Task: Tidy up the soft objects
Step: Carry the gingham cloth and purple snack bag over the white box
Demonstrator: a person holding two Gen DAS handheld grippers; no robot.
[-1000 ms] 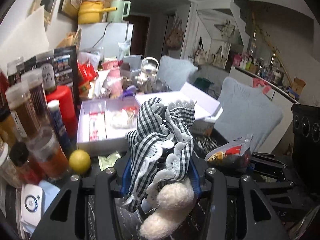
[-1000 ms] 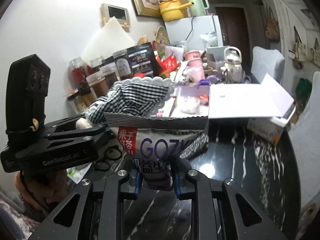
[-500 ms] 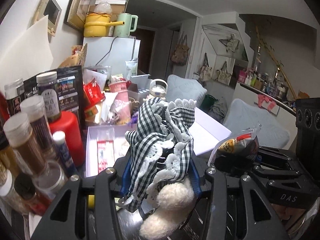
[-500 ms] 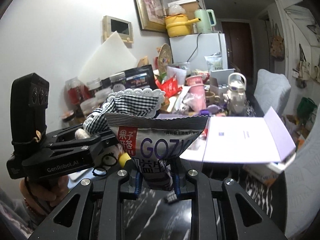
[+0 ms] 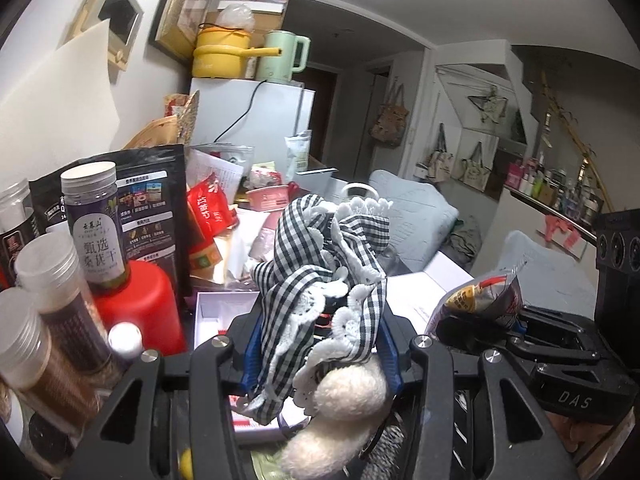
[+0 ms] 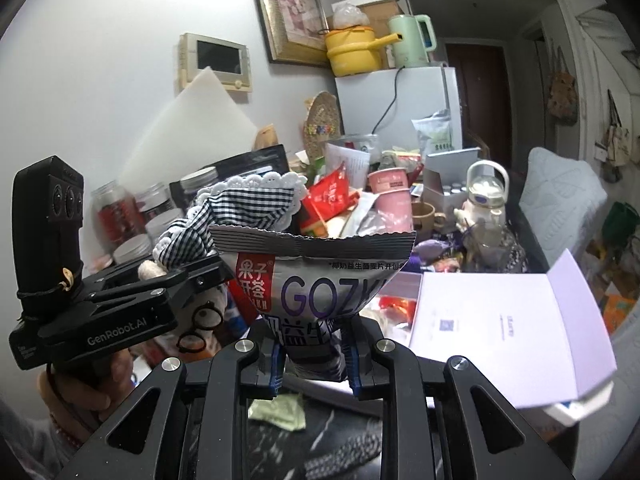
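My left gripper [image 5: 320, 352] is shut on a plush toy [image 5: 320, 280] in a black-and-white checked dress with white lace; its woolly cream legs hang below the pads. In the right wrist view that gripper [image 6: 208, 276] stands at the left, a hand under it, with the toy [image 6: 248, 204] and its wire glasses showing. My right gripper [image 6: 314, 364] is shut on the lower part of a silver snack bag [image 6: 312, 280] printed "GOZ". The bag [image 5: 480, 300] also shows at the right of the left wrist view. Both are held above an open lilac box [image 6: 500, 320].
Tall jars [image 5: 92, 232] and a red container [image 5: 140, 312] crowd the left. Packets, cups and a kettle-shaped bottle [image 6: 486, 196] fill the table's back. A white fridge [image 5: 248, 112] carries a yellow pot and a green kettle. Grey cushioned chairs [image 5: 416, 220] stand on the right.
Both grippers moved forward and a little up with the toy and the bag still held. The jars and the box drew closer and lower; the yellow fruit dropped out of the left view.
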